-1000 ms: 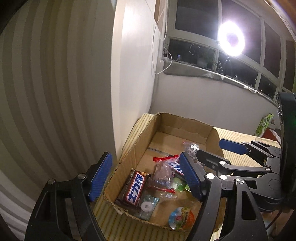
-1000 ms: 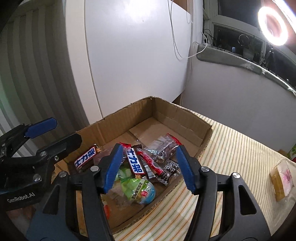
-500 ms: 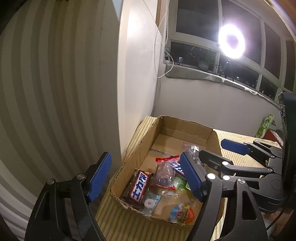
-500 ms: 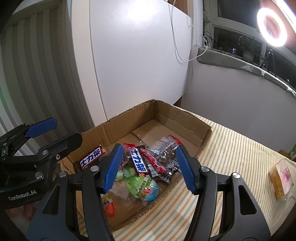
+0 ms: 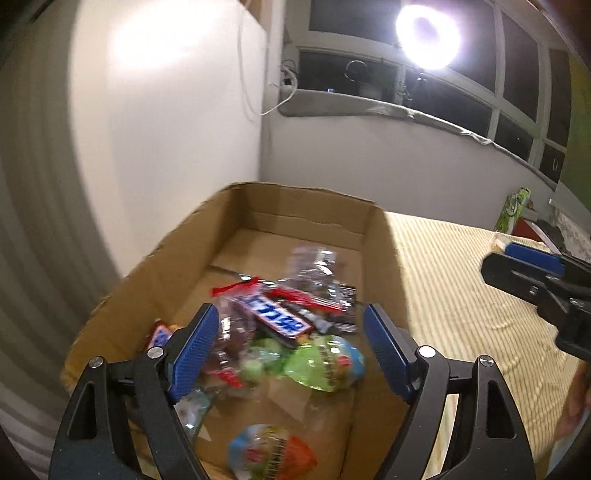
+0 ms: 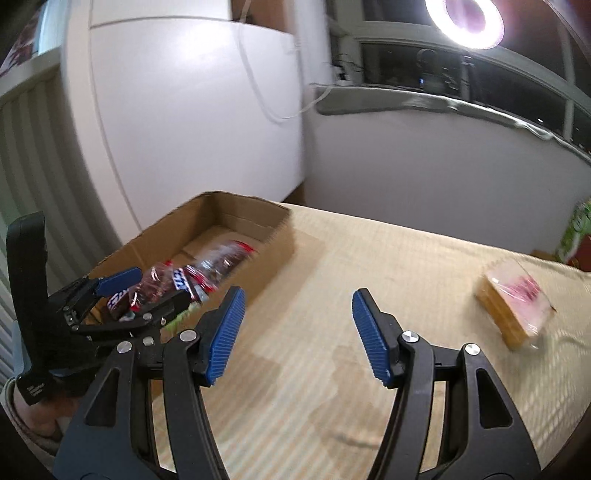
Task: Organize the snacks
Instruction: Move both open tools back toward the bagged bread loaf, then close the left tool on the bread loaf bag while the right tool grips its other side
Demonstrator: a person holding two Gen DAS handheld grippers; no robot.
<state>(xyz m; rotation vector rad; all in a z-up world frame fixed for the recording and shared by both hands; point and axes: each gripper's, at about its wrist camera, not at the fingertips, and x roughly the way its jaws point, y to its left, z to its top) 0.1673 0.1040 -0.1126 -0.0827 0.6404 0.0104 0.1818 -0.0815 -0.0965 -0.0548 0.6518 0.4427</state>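
An open cardboard box holds a pile of wrapped snacks: a blue chocolate bar, a green egg-shaped packet and clear bags. My left gripper hovers over this pile. Its jaws are opening and the pads press on nothing. My right gripper is open over the striped tablecloth, to the right of the box, with nothing between its fingers. A yellow snack in clear wrap lies on the cloth to its right.
A green packet stands at the table's far right, beside something red. A white panel and a grey wall rise just behind the box. A ring light glares above the window sill. A second egg-shaped packet lies at the box's near end.
My right gripper has swung right, away from the box and out over the tablecloth. My left gripper has moved right and down over the snack pile, its jaws slightly wider.
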